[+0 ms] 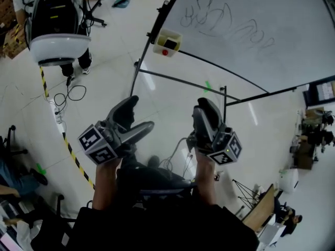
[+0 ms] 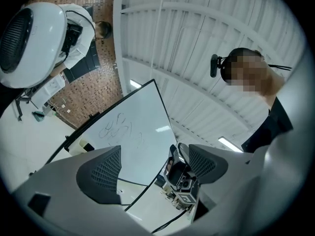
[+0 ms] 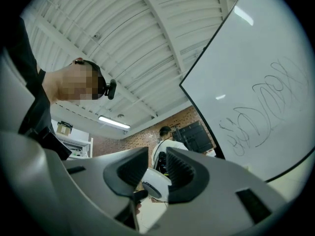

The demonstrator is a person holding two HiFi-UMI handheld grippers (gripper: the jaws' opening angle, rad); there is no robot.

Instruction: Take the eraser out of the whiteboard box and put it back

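A whiteboard [image 1: 251, 14] with scribbles stands on a dark frame ahead of me. A cream box [image 1: 167, 42] with a red spot hangs at its left edge; no eraser shows in any view. My left gripper [image 1: 137, 120] is held near my body, well short of the box, jaws wide apart and empty. In the left gripper view the board [image 2: 133, 136] and box [image 2: 81, 145] lie beyond the left gripper [image 2: 153, 168]. My right gripper [image 1: 207, 114] is beside it, also away from the board. In its own view the right gripper [image 3: 157, 173] has a narrow gap with nothing in it.
A white rounded machine [image 1: 55, 20] stands at the far left with a person in white beside it. Yellow-black tape [image 1: 70, 150] and cables [image 1: 70, 95] run across the floor. The board's stand bars [image 1: 183, 80] cross in front of me. Desks and clutter [image 1: 309, 135] sit at the right.
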